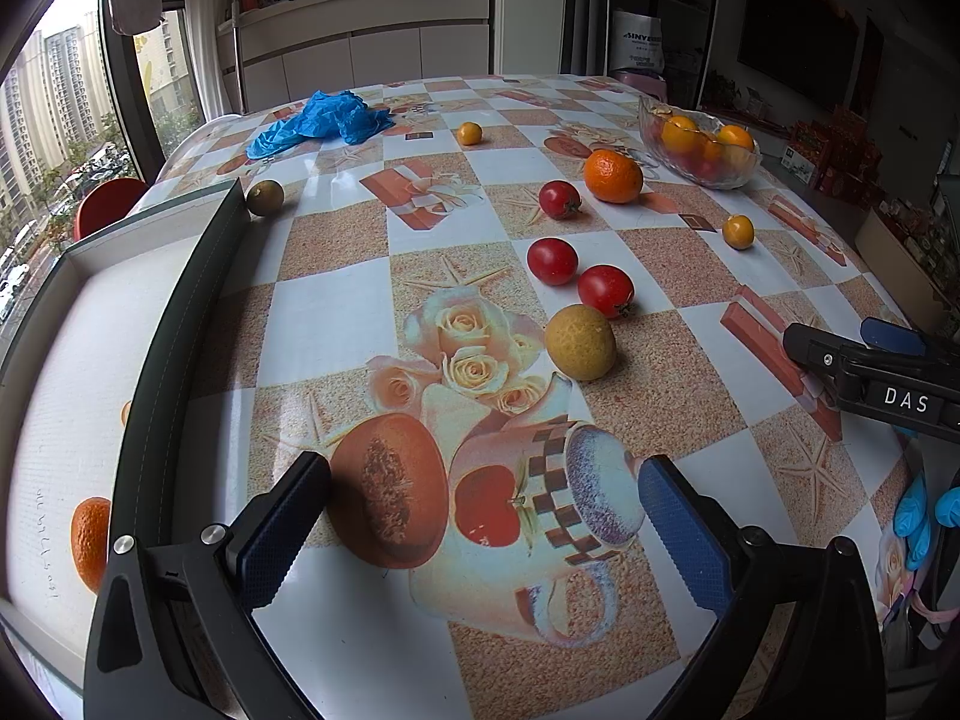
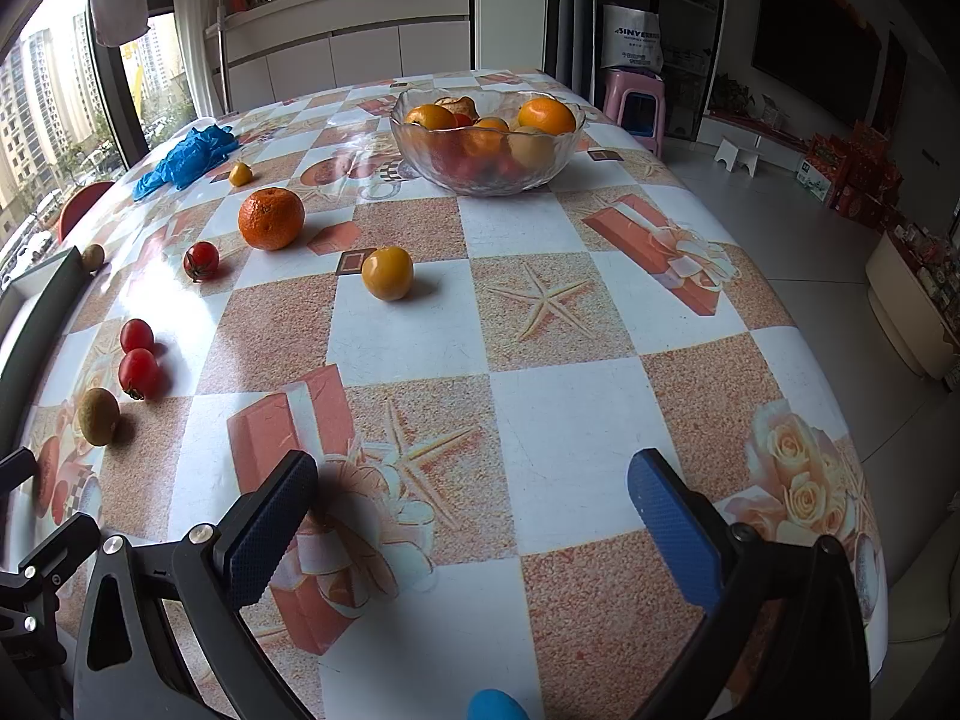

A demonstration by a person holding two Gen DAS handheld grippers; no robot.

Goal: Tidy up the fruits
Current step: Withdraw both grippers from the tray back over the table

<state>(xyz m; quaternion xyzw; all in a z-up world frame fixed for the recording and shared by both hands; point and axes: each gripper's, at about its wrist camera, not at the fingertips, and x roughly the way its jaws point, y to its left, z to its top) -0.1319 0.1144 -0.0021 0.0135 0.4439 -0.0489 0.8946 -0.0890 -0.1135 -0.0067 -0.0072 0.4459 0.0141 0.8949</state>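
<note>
My left gripper (image 1: 480, 516) is open and empty, low over the patterned table. Ahead of it lie a yellow-green round fruit (image 1: 579, 342), three red tomatoes (image 1: 606, 290) and an orange (image 1: 612, 176). A white box (image 1: 78, 360) with a dark rim at the left holds an orange (image 1: 90, 540). My right gripper (image 2: 474, 516) is open and empty over the table's near right part; it also shows in the left wrist view (image 1: 840, 354). A glass bowl (image 2: 487, 141) of fruit stands at the far middle. A yellow fruit (image 2: 387, 273) and an orange (image 2: 271, 218) lie ahead.
A blue plastic bag (image 1: 324, 120) lies at the table's far left. Small yellow fruits (image 1: 469, 133) and a brownish fruit (image 1: 264, 197) lie scattered. The table's right edge drops to a tiled floor (image 2: 780, 228). A pink stool (image 2: 636, 102) stands beyond the table.
</note>
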